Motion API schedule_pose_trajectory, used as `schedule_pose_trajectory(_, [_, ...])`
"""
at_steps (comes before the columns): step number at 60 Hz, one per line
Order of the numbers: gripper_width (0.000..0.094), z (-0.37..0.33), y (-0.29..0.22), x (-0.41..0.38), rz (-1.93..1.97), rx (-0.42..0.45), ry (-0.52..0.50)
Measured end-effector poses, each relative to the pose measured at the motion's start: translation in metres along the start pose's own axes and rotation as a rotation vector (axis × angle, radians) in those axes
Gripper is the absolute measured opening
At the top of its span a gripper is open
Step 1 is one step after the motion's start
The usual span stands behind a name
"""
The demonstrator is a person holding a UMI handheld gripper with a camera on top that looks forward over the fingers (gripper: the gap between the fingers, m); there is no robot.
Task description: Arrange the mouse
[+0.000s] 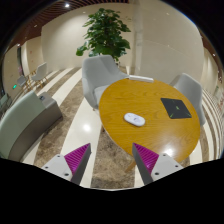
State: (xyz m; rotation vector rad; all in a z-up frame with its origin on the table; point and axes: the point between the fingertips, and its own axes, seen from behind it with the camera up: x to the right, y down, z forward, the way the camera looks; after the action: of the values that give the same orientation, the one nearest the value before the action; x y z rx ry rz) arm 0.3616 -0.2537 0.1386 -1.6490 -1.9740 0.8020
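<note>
The gripper (110, 160) hangs high above the floor (62, 125), well short of the round wooden counter (150, 120). Its fingers (72, 162) stand wide apart with nothing between them; their purple pads face inward across a bare gap, through which striped floor tiles show.

The mouse (134, 119), small and white, lies on the counter's near-left part, well beyond the fingers and apart from everything else on the top. Farther back and to the right on the same counter lies a dark square mat (177, 108), set at an angle, well apart from the mouse. A bright spot of light glints on the counter's near edge.

Grey chairs ring the counter: one (100, 73) behind its left side, another (187, 88) at its right. A grey sofa (25, 120) curves along the left of the room, well away from the counter. Behind the chairs a leafy green plant (105, 32) stands tall against a pale wall. The floor runs in light and dark bands toward the fingers.
</note>
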Motion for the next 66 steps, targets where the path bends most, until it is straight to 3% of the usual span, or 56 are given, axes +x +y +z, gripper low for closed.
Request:
schedule_pose_trajectory(26, [0.0864, 0.031, 0.013, 0.107, 0.019, 0.017, 0.106])
schedule_pose_trajectory(40, [0.0862, 0.079, -0.001, 0.121, 0.027, 0.059, 0.120])
schedule_pose_trajectory(66, [0.0863, 0.194, -0.024, 0.140, 0.052, 0.018, 0.120])
